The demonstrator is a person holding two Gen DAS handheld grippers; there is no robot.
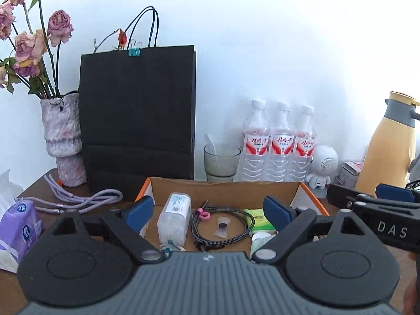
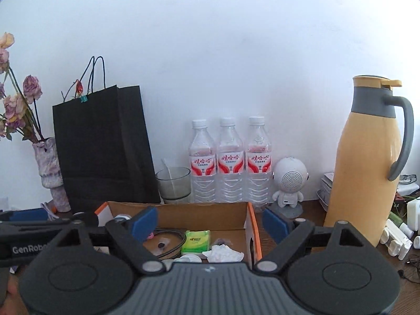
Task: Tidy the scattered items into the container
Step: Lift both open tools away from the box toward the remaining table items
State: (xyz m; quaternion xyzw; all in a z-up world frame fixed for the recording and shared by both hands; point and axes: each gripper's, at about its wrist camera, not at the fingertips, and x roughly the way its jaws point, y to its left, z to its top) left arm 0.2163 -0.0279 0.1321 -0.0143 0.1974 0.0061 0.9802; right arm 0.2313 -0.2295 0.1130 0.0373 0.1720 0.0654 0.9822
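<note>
Together we see the cardboard box (image 1: 225,190) on the table (image 1: 39,183), in front of the black paper bag (image 1: 137,115). Inside lie a clear plastic case (image 1: 174,216), a coiled braided cable (image 1: 223,227), a green tissue pack (image 2: 196,241), a crumpled white tissue (image 2: 223,254) and a small sachet (image 1: 222,227). A round white lid is half hidden by our left gripper (image 1: 210,211), so we cannot name it. Both it and our right gripper (image 2: 210,221) hold their fingers wide, gripping nothing.

Both views are bright and mostly sharp. The white wall (image 1: 262,39) glares, nearly washed out. Fisheye bending and dark corners mark the edges.
</note>
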